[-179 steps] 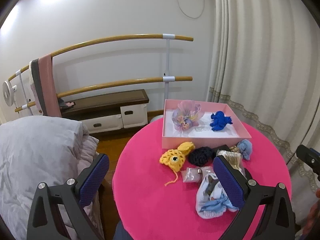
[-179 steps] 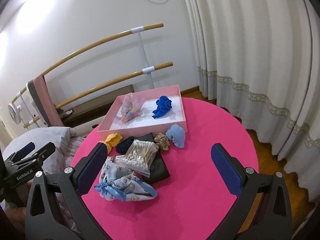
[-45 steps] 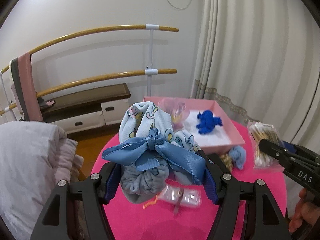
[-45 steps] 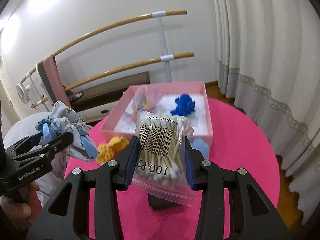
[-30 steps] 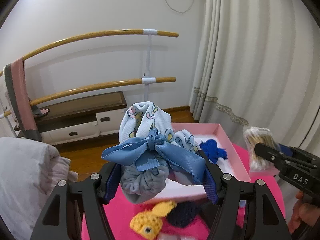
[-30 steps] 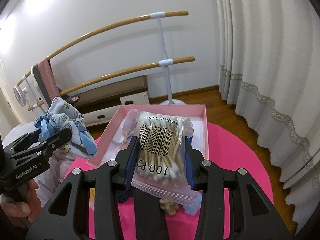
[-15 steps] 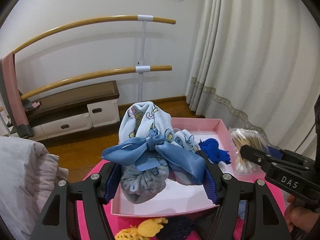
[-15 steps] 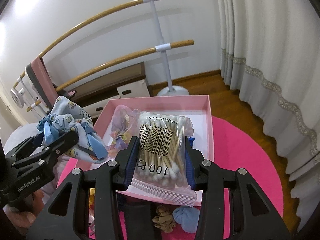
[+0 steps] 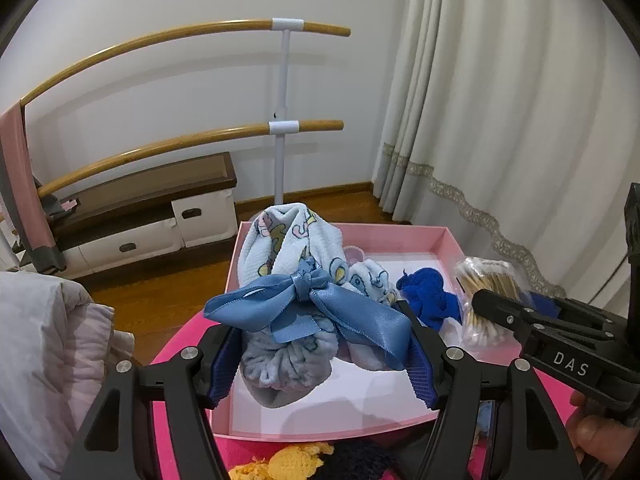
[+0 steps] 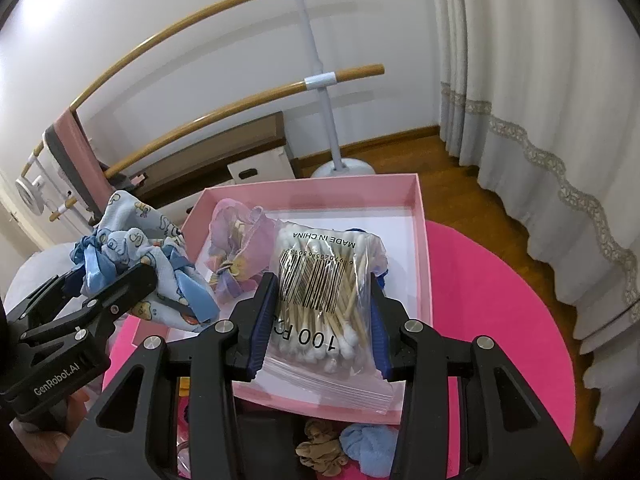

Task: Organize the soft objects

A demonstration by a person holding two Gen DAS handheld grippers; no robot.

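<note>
The left gripper has its jaws closed on a bundle of pale blue printed cloth tied with a blue satin bow. It holds the bundle above the pink box, over the part of the box nearest the bench's left edge. In the right wrist view the same bundle hangs over the box's left wall, gripped by the left gripper.

The right gripper has its jaws clamped on a clear zip bag of cotton swabs, with a barcode showing on the bag's face. The bag hangs over the right half of the pink box. From the left wrist view the bag sits at the box's right side in the right gripper, and part of a hand shows under that gripper.

The box stands on the round pink bench, toward its far edge. Inside the box lie a sheer pink-and-purple pouch toward the left and a dark blue knitted toy toward the right.

On the bench just in front of the box's near wall lie a yellow crocheted piece, a dark knitted piece, a tan scrunchie and a light blue fluffy piece.
</note>
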